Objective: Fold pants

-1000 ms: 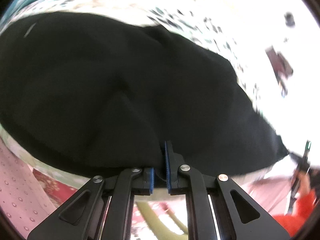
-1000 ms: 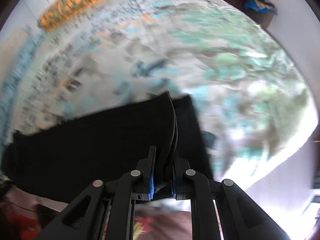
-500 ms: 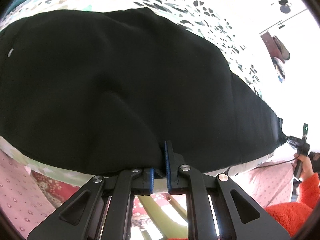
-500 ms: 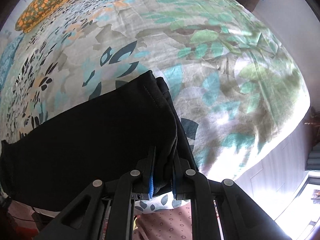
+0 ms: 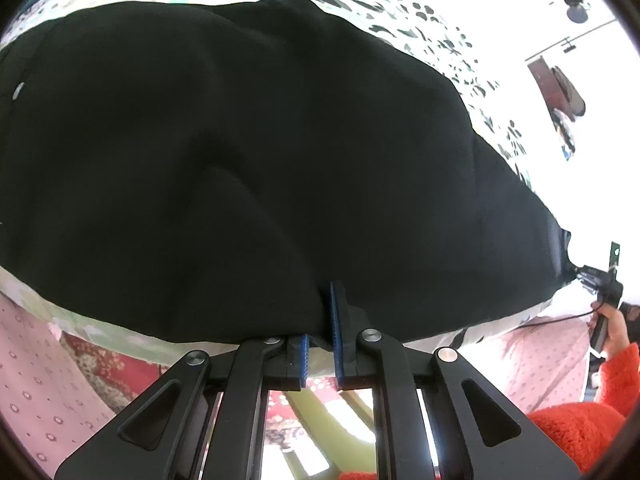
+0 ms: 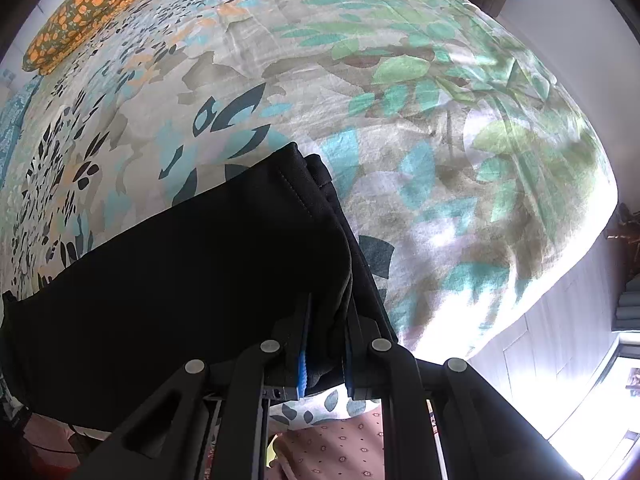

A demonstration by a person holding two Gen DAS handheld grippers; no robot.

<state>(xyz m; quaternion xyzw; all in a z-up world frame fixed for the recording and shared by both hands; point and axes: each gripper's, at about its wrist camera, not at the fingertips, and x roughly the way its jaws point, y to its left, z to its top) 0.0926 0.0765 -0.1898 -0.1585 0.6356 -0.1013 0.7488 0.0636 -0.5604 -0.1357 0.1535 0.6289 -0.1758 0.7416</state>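
Note:
Black pants (image 5: 248, 152) lie spread across a leaf-patterned bedsheet (image 5: 420, 4) and fill most of the left wrist view. My left gripper (image 5: 318, 320) is shut on their near edge, with cloth bunched between its blue pads. In the right wrist view the pants (image 6: 192, 276) stretch off to the left, and their stitched hem end (image 6: 296, 184) lies doubled on the bedsheet (image 6: 400, 120). My right gripper (image 6: 326, 344) points down and is shut on a thick fold of that end. The far right tip of the pants (image 5: 560, 248) meets the other gripper, held by a hand in an orange sleeve (image 5: 612, 364).
An orange-flowered pillow (image 6: 92, 12) lies at the bed's far left. The bed's edge falls away to the right (image 6: 552, 280), with a white wall and cupboard beyond. A pink dotted bed skirt (image 5: 36, 380) and a red patterned rug (image 5: 108, 364) show below the near edge.
A second ago both views were blurred with motion; now they are sharp and steady. The pants have settled flatter on the bed. Both grips are unchanged.

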